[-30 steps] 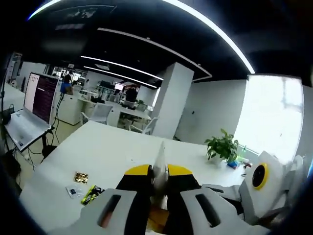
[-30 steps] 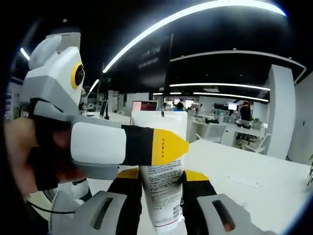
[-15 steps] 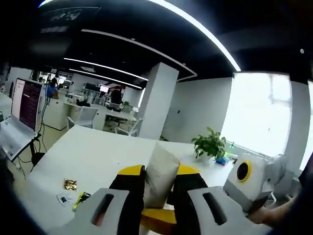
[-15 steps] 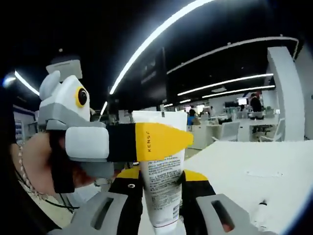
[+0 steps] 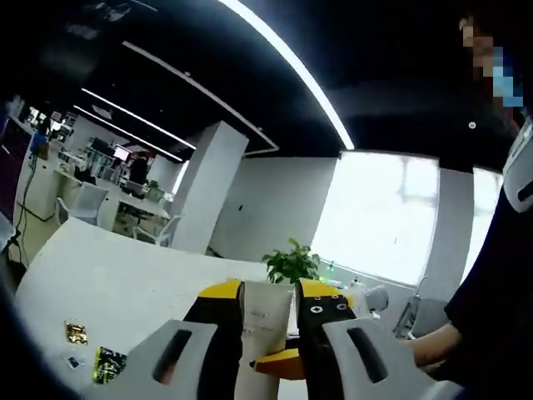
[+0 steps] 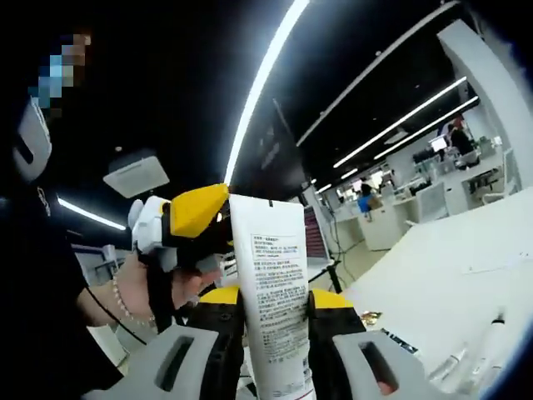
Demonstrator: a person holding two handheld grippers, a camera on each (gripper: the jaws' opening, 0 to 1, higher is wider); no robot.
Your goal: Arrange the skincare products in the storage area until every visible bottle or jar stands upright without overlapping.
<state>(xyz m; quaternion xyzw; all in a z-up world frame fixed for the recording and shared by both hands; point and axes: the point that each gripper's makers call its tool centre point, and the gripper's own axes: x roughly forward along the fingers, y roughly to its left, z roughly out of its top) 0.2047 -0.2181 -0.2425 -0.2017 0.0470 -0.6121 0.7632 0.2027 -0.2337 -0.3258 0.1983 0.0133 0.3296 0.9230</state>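
A white tube [image 6: 268, 258] with small printed text stands upright between the jaws of my right gripper [image 6: 268, 297], which is shut on its lower part. My left gripper [image 6: 204, 212], held by a hand with a bracelet [image 6: 125, 304], meets the tube's upper end from the left. In the left gripper view the same white tube [image 5: 265, 321] sits flat between the yellow-tipped jaws of my left gripper [image 5: 268, 292], shut on it. Both grippers hold it in the air above the white table [image 5: 125, 283].
Small packets [image 5: 75, 332] and a green-black sachet [image 5: 107, 364] lie on the table at the left. Thin tubes [image 6: 454, 362] lie on the table [image 6: 466, 267] at the lower right. A potted plant [image 5: 291, 262] stands at the far edge. A person's dark sleeve [image 5: 500, 300] is close on the right.
Both hands have tilted and the views have swung round. The left gripper's jaw no longer crosses the tube's front and now sits at its upper left. Both stay shut on the tube.
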